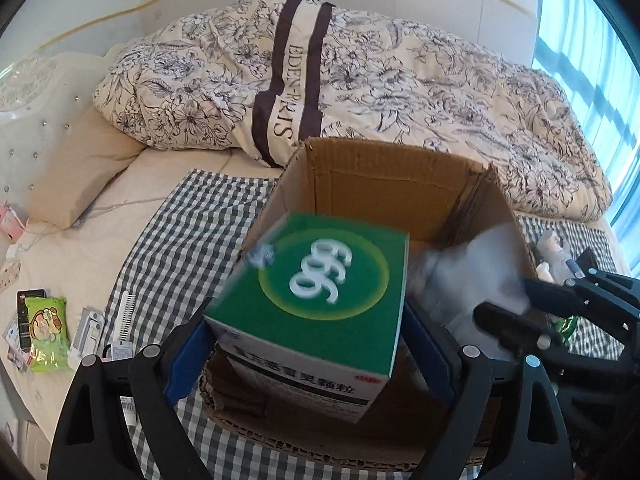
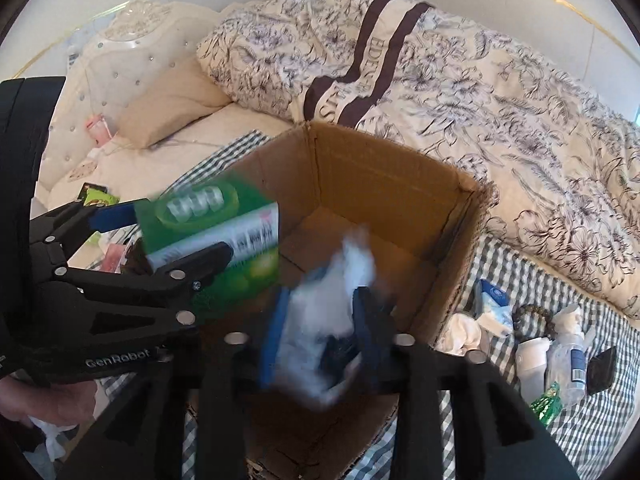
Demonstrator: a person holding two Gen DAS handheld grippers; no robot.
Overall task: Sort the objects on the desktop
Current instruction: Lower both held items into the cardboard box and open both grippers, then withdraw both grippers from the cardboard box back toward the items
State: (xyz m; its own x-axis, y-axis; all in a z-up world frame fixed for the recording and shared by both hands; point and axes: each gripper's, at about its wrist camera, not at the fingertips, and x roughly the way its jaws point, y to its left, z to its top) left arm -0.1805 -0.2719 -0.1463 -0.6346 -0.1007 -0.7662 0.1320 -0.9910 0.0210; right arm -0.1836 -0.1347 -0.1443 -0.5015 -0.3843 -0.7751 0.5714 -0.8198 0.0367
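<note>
- The left gripper (image 1: 308, 344) was clamped on the green medicine box (image 1: 316, 292), its blue pads pressed on the two opposite side faces, and it carried the box above the near-left corner of the open cardboard carton (image 1: 384, 184)
- The right gripper (image 2: 320, 344) was closed on a white, soft-looking packet (image 2: 332, 312), too blurred to identify, held over the carton's near edge with the carton floor visible beyond it toward 12 o'clock
- Collision looked the main risk: in the right wrist view the left gripper and its box sat at about 9 o'clock, near the packet, and both tools were heading for one opening; if both dropped in together the fingers or loads could knock
- The green box might catch the carton's left wall or rim, since it hung over that corner rather than the middle; a release there could tip it out onto the checked cloth (image 1: 188, 232)
- The packet seemed pliable, so it might sag or slip between the pads, or snag the torn near flap on the way down
- Heavy blur on both loads suggested quick motion, which would make a clean drop harder to judge
- Both tools pointed forward and downward into the carton, the left one from 7 o'clock of it, the right from 6 o'clock; a hand (image 2: 48, 400) gripped the left tool's handle
- Loose items (image 2: 552, 344) lay unsorted on the cloth at the carton's 4 o'clock, and more small packets (image 1: 48, 332) at its 8 o'clock
</note>
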